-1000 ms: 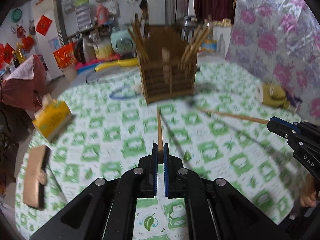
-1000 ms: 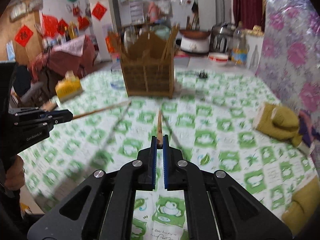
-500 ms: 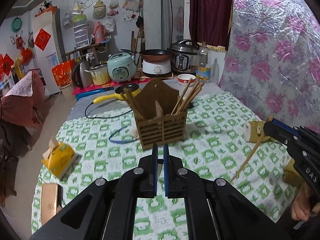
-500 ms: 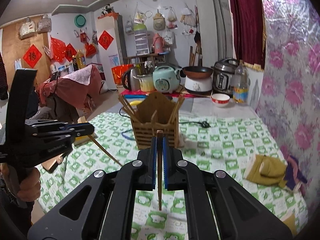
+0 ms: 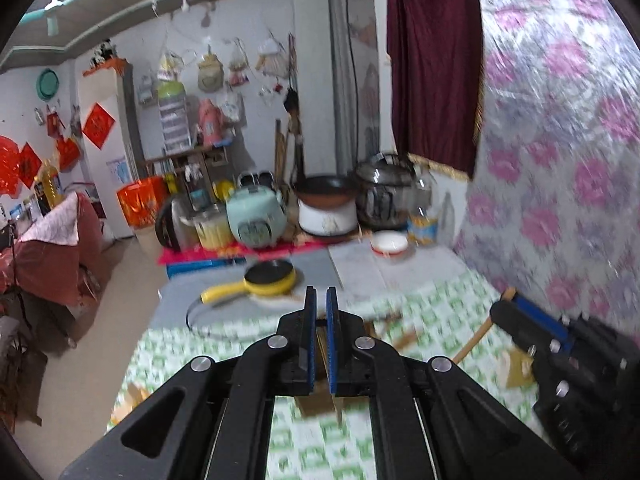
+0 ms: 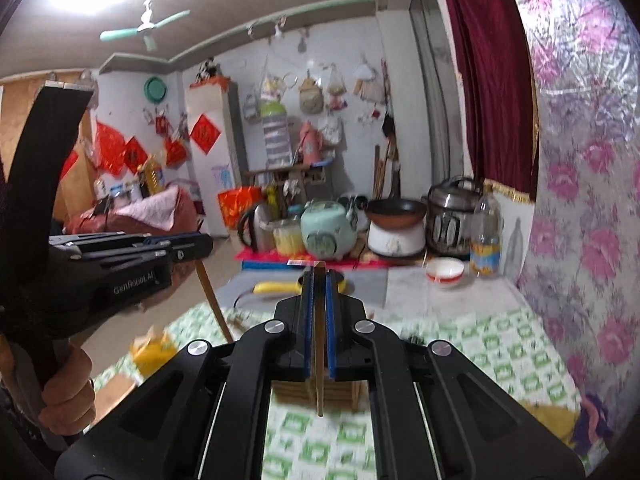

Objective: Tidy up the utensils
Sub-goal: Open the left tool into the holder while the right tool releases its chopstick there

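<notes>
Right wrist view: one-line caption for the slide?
Right tool clamps a chopstick upright above the wooden holder; left tool holds another chopstick alongside.

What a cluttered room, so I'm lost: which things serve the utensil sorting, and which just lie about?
In the job:
left tongs, shut on first chopstick
right tongs, shut on second chopstick
wooden utensil holder

Lying about:
yellow frying pan
red-rimmed bowl
mint rice cooker
</notes>
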